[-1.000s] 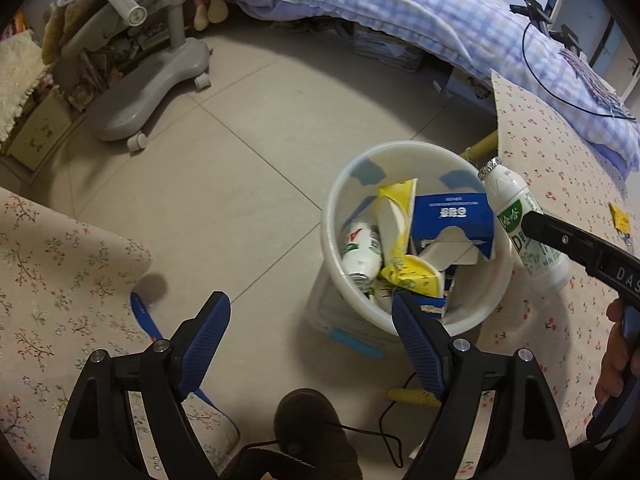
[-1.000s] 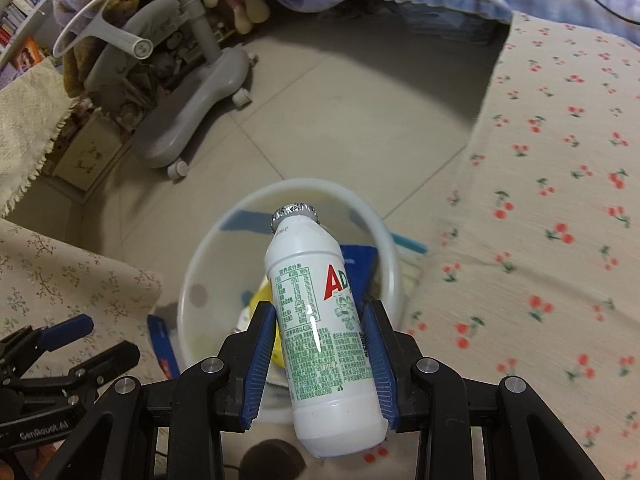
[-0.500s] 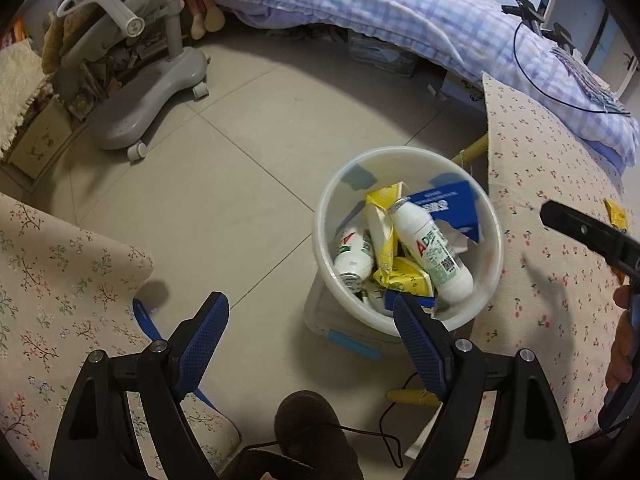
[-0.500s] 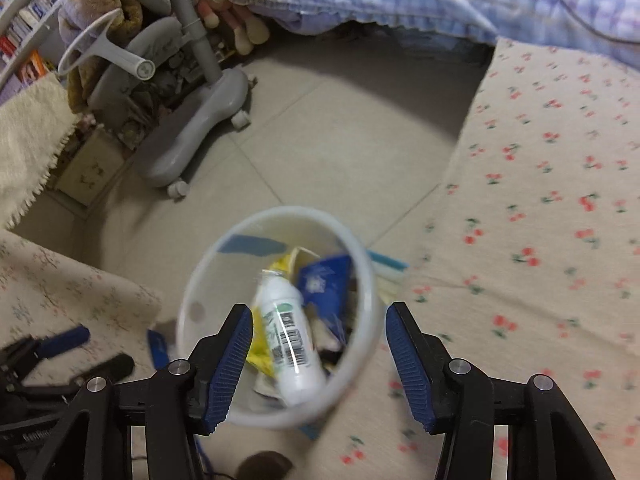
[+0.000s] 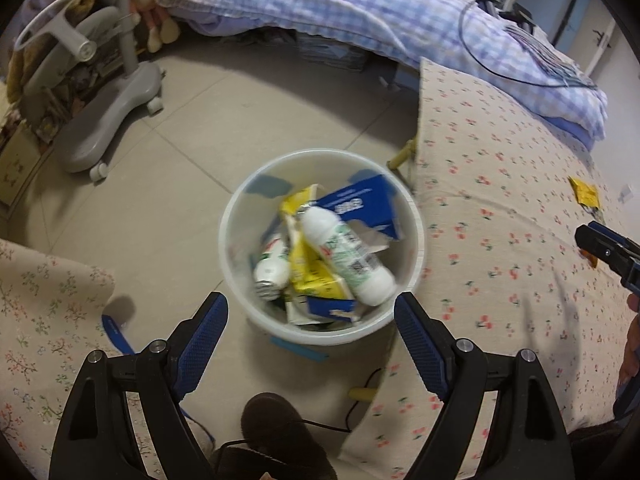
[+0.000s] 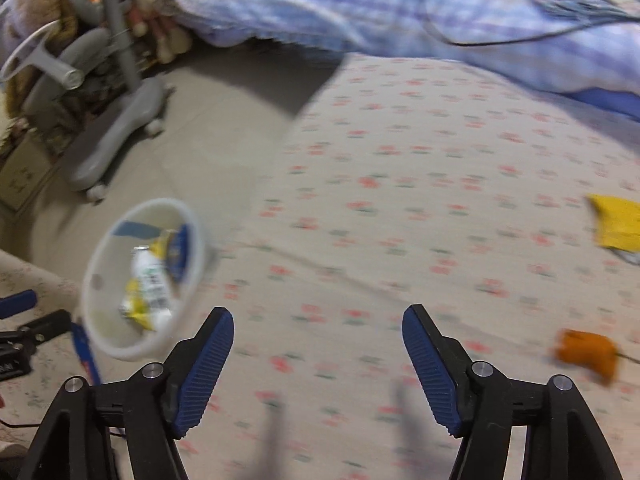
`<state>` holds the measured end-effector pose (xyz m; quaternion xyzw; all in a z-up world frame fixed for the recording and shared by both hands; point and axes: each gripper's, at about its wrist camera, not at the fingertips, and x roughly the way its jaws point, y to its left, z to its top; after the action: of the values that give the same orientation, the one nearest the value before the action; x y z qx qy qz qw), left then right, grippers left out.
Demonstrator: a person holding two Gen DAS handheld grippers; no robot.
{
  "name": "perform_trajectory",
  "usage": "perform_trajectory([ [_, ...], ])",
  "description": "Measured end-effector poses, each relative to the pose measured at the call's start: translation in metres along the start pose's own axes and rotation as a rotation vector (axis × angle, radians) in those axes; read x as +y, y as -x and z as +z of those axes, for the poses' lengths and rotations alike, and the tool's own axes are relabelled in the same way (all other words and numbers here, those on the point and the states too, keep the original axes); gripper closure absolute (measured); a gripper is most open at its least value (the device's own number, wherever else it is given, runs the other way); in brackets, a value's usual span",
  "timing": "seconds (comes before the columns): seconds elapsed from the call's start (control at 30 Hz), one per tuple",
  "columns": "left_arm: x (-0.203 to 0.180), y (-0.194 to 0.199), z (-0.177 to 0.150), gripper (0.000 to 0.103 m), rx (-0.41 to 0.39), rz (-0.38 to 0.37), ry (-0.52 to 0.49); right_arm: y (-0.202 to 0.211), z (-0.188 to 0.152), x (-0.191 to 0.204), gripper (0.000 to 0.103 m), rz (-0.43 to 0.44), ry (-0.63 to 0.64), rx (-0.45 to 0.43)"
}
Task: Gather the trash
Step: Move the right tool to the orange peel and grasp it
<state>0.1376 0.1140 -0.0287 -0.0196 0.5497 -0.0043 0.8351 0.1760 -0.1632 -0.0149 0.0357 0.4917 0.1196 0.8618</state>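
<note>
Left tongs [image 5: 310, 322]: spread wide, nothing held, poised above the floor with the white bin [image 5: 240, 208] lying directly ahead between the blue pads. Bin contents: a white drink bottle [image 5: 348, 254] laid on top, a second smaller bottle [image 5: 272, 270] to its left, yellow wrappers [image 5: 314, 276] and a torn blue carton [image 5: 360, 208] behind. Right tongs [image 6: 318, 354]: likewise spread and empty, held over the cherry-print cloth of the bench [image 6: 420, 168]; the bin is seen well off to their left. Remaining trash recorded on the bench: a yellow wrapper [image 6: 618, 222] ahead and far to the right of the right tongs, and an orange scrap [image 6: 586, 354] nearer, also to the right, both apart from the pads. The right view is blurred, so finer detail of these items cannot be told. Step in hand, as judged: between deposits, the bin part filled and the bench not yet cleared. Next move, as judged: the right tongs are to be carried rightward to the orange scrap, lowered so the pads straddle it, and pressed together low against the cloth, since the piece looks small and flat.
</note>
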Motion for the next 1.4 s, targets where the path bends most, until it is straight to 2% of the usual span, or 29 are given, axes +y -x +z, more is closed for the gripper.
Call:
perform_trajectory([
  [0.03, -0.005, -0.001, 0.001, 0.004, 0.002, -0.005, -0.007, 0.004, -0.001, -0.012, 0.028, -0.021, -0.011, 0.002],
  [0.07, -0.011, -0.001, 0.001, 0.002, 0.004, -0.011, -0.014, 0.007, -0.003, -0.023, 0.028, -0.041, -0.024, 0.005],
  [0.3, -0.047, -0.002, 0.005, 0.001, 0.013, -0.043, -0.062, 0.021, -0.016, -0.095, 0.028, -0.175, -0.078, 0.035],
  [0.47, -0.063, -0.005, 0.006, 0.001, 0.026, -0.064, -0.071, 0.019, -0.021, -0.137, 0.028, -0.208, -0.146, 0.072],
  [0.6, -0.072, -0.008, 0.006, 0.001, 0.039, -0.084, -0.068, 0.009, -0.027, -0.157, 0.028, -0.237, -0.179, 0.106],
  [0.7, -0.077, -0.009, 0.007, 0.001, 0.046, -0.095, -0.064, -0.001, -0.031, -0.167, 0.028, -0.226, -0.213, 0.134],
  [0.87, -0.085, -0.014, 0.009, 0.001, 0.062, -0.113, -0.055, -0.009, -0.032, -0.176, 0.029, -0.249, -0.24, 0.134],
  [0.97, -0.091, -0.016, 0.01, 0.001, 0.069, -0.121, -0.056, -0.01, -0.033, -0.179, 0.04, -0.251, -0.245, 0.128],
  [1.0, -0.094, -0.017, 0.01, 0.001, 0.071, -0.123, -0.057, -0.013, -0.034, -0.179, 0.051, -0.248, -0.243, 0.138],
  [1.03, -0.097, -0.018, 0.011, 0.001, 0.073, -0.125, -0.058, -0.015, -0.033, -0.177, 0.056, -0.251, -0.237, 0.148],
  [1.07, -0.1, -0.018, 0.011, 0.001, 0.074, -0.127, -0.058, -0.015, -0.033, -0.176, 0.058, -0.26, -0.228, 0.145],
  [1.13, -0.106, -0.019, 0.013, 0.001, 0.074, -0.133, -0.057, -0.014, -0.032, -0.174, 0.079, -0.246, -0.222, 0.141],
  [1.4, -0.155, -0.018, 0.022, 0.001, 0.051, -0.168, -0.074, 0.017, -0.042, -0.193, 0.081, -0.224, -0.308, 0.115],
])
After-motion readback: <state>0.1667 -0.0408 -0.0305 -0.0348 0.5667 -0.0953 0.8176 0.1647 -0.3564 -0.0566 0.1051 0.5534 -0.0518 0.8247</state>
